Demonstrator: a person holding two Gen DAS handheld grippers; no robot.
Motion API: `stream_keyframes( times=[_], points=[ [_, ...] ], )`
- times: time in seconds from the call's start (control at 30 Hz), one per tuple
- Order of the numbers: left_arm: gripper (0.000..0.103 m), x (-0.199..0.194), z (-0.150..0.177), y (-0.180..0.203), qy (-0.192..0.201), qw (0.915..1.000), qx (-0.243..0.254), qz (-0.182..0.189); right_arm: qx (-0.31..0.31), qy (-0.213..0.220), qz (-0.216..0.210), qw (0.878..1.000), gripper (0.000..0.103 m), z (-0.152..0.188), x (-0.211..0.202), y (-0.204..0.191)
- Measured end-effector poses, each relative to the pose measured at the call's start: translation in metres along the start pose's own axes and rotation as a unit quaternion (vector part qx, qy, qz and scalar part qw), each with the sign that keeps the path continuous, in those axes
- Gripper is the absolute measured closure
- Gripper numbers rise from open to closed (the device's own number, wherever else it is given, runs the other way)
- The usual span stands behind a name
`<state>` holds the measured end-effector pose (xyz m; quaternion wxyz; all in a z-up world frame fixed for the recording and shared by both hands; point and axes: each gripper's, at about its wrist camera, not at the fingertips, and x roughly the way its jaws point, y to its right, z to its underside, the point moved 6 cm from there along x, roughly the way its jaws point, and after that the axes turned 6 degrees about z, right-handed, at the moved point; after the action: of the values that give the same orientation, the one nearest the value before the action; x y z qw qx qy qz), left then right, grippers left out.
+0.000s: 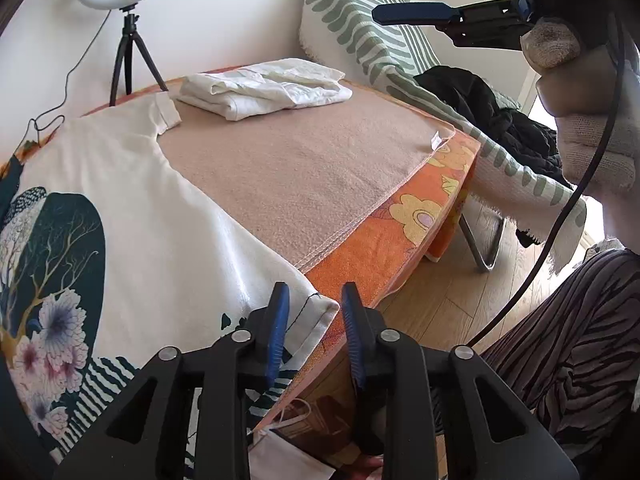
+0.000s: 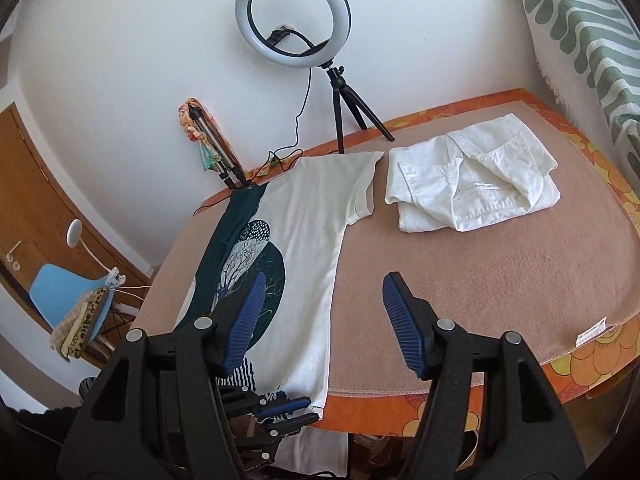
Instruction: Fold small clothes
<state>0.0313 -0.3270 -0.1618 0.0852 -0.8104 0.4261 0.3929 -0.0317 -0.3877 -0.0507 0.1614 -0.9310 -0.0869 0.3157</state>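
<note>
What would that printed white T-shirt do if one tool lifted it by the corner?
The printed T-shirt would probably sag and drape; it lies limp and its hem hangs over the table edge. It looks thin and light. The left tool sits open around its hem corner.

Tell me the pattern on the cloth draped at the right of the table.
Cream with wavy sage-green stripes; the draped cloth shows best in the left wrist view.

T-shirt (image 2: 308, 216): smooth white cloth, matt teal print. Folded shirt (image 2: 472, 184): creased white woven cloth. Blanket (image 2: 500, 272): fuzzy matt beige. Left gripper (image 1: 314, 312): matt black plastic, ribbed blue pads, shiny metal pins. Floor (image 1: 460, 292) at 4 o'clock: satin wood.
</note>
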Motion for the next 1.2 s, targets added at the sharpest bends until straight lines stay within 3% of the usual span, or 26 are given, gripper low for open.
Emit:
stream_keyframes(
  times=[0.03,0.2,0.27,0.33,0.43,0.53,0.83,1.2],
  points=[
    [0.055,0.001,0.001,0.001,-0.002,0.9999,0.008,-0.006,0.002,-0.003,0.0,1.0,0.039,-0.003,0.003,0.002],
    [0.055,0.013,0.006,0.004,-0.016,0.9983,0.041,-0.037,-0.003,-0.025,-0.021,0.999,0.039,-0.026,0.03,0.005],
    [0.065,0.013,0.005,0.003,-0.01,0.9984,0.042,-0.037,-0.012,-0.03,-0.019,0.999,0.039,-0.04,0.047,0.006],
    [0.089,0.011,0.003,-0.003,0.0,0.999,0.03,-0.034,-0.031,-0.038,-0.019,0.999,0.039,-0.055,0.068,0.003],
    [0.097,0.008,0.0,-0.018,0.011,0.9998,-0.017,-0.004,-0.041,-0.06,-0.032,0.997,0.039,-0.076,0.104,-0.001],
    [0.098,0.002,0.0,-0.027,0.027,0.9971,-0.066,0.027,-0.04,-0.077,-0.037,0.996,0.039,-0.097,0.142,-0.006],
    [0.098,-0.03,-0.013,-0.047,0.083,0.9862,-0.134,0.051,-0.054,-0.115,0.053,0.99,0.039,-0.154,0.266,0.011],
    [0.098,-0.035,-0.007,-0.065,0.095,0.9742,-0.19,0.076,-0.032,-0.138,0.112,0.984,0.039,-0.192,0.366,0.041]
  ],
)
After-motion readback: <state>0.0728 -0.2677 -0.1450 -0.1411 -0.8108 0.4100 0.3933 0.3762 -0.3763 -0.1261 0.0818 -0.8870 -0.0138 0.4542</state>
